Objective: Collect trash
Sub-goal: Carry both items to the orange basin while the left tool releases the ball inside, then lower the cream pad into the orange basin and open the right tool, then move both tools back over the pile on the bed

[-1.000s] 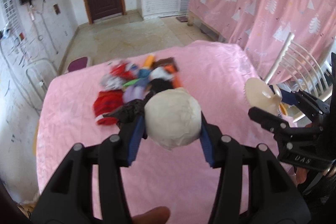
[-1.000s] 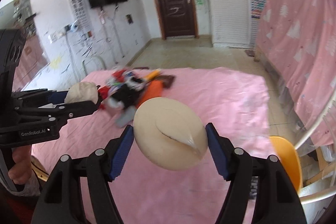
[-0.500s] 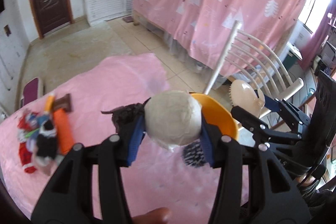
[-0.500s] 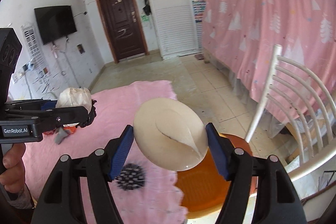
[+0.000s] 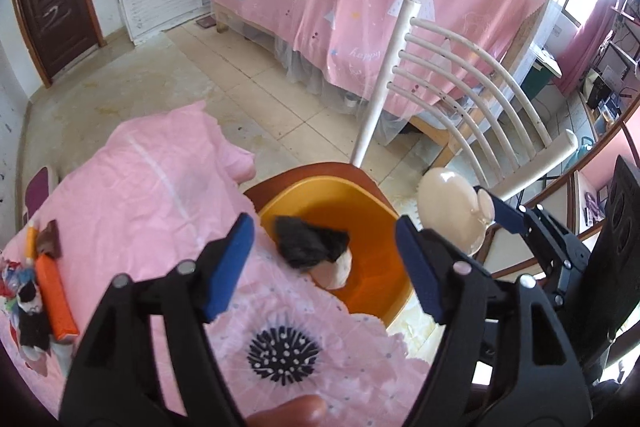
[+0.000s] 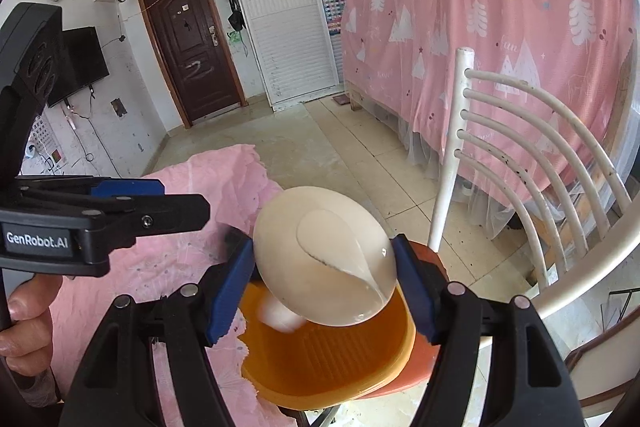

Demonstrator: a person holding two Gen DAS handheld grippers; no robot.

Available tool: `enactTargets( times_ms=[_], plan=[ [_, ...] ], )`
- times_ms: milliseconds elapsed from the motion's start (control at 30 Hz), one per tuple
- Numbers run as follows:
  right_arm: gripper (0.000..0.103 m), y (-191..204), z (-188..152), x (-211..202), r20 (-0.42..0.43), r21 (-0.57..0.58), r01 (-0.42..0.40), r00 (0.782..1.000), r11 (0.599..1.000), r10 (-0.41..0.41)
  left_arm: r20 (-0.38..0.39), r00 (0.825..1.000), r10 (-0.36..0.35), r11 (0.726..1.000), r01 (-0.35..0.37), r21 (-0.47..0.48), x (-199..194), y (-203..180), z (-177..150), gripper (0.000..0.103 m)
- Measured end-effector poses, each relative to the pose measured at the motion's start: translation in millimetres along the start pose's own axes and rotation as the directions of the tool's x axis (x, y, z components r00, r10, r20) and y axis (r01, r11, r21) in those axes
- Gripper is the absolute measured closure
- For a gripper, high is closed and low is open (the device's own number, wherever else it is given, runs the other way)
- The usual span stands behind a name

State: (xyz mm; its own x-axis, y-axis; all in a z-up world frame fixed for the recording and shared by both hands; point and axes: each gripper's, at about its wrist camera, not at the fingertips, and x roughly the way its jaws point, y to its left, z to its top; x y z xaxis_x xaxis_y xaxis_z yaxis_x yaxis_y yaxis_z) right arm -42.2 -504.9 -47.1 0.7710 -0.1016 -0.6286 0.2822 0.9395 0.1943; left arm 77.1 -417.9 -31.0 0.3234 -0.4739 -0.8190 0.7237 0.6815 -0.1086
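Hovering over the orange plastic basin (image 6: 332, 359), the right gripper (image 6: 324, 281) pinches a cream oval brush (image 6: 324, 255) (drop looks imminent); the left gripper (image 5: 324, 263) gapes empty above dumped trash (image 5: 316, 251).

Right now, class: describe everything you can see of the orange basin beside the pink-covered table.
The orange basin looks like glossy plastic, with rounded corners and a ribbed floor. It sits upright on a reddish chair seat, against the edge of the pink tablecloth. Inside lie a dark crumpled scrap and a pale wad. The right gripper, shut on a cream oval object, hangs above it.
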Motion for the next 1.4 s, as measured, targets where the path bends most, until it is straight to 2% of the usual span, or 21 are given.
enactTargets(
  times_ms=[200,400,500,700,833,1400],
  plan=[
    [0.042,7.9,-2.7,25.5,-0.065,-0.012,0.003,0.998,1.0,-0.004,0.038,0.999,0.026,0.999,-0.025,-0.046,-25.3,17.5,-9.1,0.031],
    [0.042,15.7,3.6,38.6,-0.076,-0.013,0.009,0.997,1.0,-0.01,0.081,0.996,0.048,0.996,-0.042,-0.074,-51.6,33.4,-19.7,0.031],
    [0.04,19.7,6.7,41.7,-0.079,-0.018,0.029,0.996,0.999,-0.031,0.109,0.992,0.056,0.995,-0.046,-0.094,-66.0,42.8,-25.9,0.031],
    [0.027,24.5,11.0,52.9,-0.097,-0.018,0.064,0.993,0.998,-0.065,0.131,0.988,0.085,0.989,-0.067,-0.133,-81.8,62.6,-36.9,0.03],
    [0.027,31.3,13.7,56.0,-0.1,-0.017,0.072,0.992,0.997,-0.073,0.132,0.986,0.103,0.984,-0.082,-0.155,-87.5,77.4,-46.8,0.03],
    [0.027,125.6,27.9,50.5,-0.069,-0.153,0.009,0.997,0.988,-0.02,0.2,0.97,0.138,0.963,-0.084,-0.256,-133.8,138.2,-85.5,0.03]
  ],
)
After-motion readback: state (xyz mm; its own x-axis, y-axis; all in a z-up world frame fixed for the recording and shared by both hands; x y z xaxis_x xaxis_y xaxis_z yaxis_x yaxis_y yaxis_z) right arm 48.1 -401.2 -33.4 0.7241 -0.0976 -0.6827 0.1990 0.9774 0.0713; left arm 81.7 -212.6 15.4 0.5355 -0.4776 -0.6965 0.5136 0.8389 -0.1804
